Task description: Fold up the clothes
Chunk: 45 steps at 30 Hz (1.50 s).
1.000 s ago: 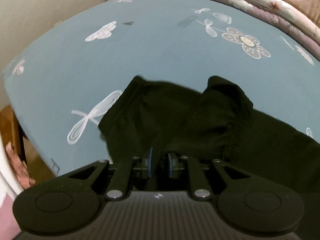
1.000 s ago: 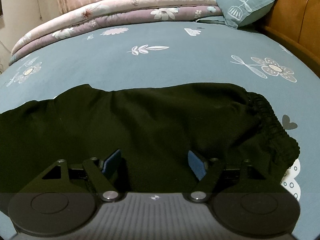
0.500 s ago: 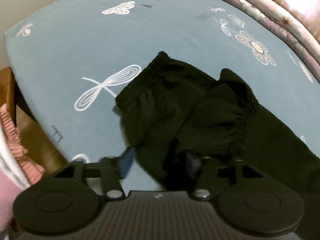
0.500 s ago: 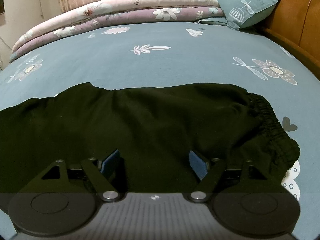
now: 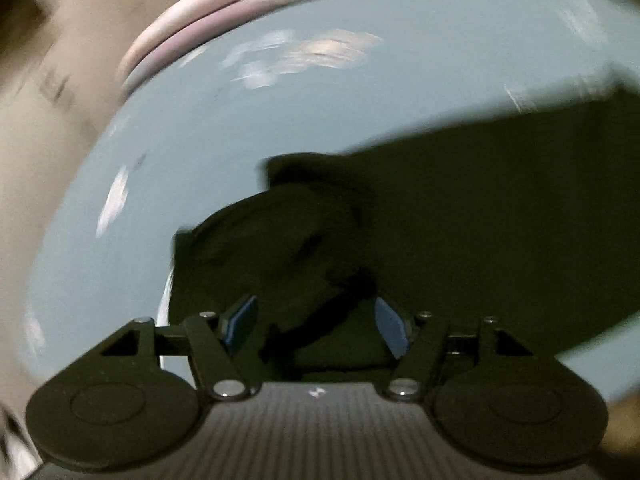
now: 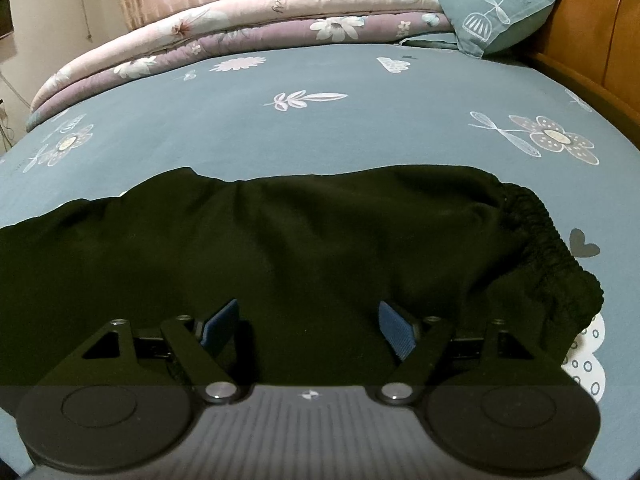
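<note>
The left gripper (image 5: pixel 316 320), clamped on the cuff a second ago, is now standing with jaws wide and holding nothing; its view is smearing with fast motion, so it is swinging away from the released leg ends; in my judgement one placing step is ending and a fresh grasp is coming. The right gripper (image 6: pixel 310 322) is hovering unchanged, jaws wide, over the black trousers (image 6: pixel 320 248); these are lying flat on the blue floral bedsheet (image 6: pixel 320 128), elastic waistband (image 6: pixel 552 248) bunching at the right.

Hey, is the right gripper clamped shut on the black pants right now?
No, the right gripper is open, its blue pads spread wide apart above the black pants.
</note>
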{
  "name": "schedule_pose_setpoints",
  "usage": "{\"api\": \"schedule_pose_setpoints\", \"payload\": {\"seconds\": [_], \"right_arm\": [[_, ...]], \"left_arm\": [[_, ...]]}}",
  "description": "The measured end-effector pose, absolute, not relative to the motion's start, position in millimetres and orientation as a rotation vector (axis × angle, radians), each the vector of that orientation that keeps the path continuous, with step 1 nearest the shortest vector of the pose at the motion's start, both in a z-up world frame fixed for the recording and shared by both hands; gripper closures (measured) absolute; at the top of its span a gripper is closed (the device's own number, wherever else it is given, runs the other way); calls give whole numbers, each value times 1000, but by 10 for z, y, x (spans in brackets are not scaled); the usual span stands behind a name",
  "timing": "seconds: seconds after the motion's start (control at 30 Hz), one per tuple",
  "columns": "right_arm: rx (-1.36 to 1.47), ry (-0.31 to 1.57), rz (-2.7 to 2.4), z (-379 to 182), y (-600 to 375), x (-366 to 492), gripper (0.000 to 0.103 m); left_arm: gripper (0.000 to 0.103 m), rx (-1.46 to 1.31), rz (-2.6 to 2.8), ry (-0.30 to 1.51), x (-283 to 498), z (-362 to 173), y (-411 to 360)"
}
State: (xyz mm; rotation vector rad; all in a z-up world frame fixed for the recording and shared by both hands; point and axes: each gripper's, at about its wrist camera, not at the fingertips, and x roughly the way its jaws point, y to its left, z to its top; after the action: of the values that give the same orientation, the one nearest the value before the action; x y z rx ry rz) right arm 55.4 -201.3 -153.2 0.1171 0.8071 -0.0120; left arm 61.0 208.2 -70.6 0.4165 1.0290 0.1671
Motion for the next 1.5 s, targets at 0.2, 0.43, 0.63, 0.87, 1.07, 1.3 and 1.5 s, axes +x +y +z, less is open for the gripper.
{"api": "schedule_pose_setpoints", "payload": {"seconds": [0.2, 0.43, 0.63, 0.87, 1.07, 1.3, 1.5], "right_arm": [[95, 813, -12, -1550, -1968, 579, 18], [89, 817, -15, -1562, -1946, 604, 17], [102, 802, -9, -1541, -1957, 581, 17], [94, 805, -11, -1553, -1947, 586, 17], [85, 807, -17, -1560, -1927, 594, 17], [77, 810, -23, -1588, -1915, 619, 17], [47, 813, -26, -1613, -1862, 630, 14]], "left_arm": [[42, 600, 105, 1053, 779, -961, 1933], [82, 529, 110, 1071, 948, -913, 2031], [84, 224, 195, 997, 846, -621, 2391], [84, -87, 358, 869, 527, -263, 2949], [84, -344, 515, 838, 296, -379, 3519], [71, -293, 389, 781, 170, -425, 3411], [65, 273, 11, 956, 455, -392, 2324]]}}
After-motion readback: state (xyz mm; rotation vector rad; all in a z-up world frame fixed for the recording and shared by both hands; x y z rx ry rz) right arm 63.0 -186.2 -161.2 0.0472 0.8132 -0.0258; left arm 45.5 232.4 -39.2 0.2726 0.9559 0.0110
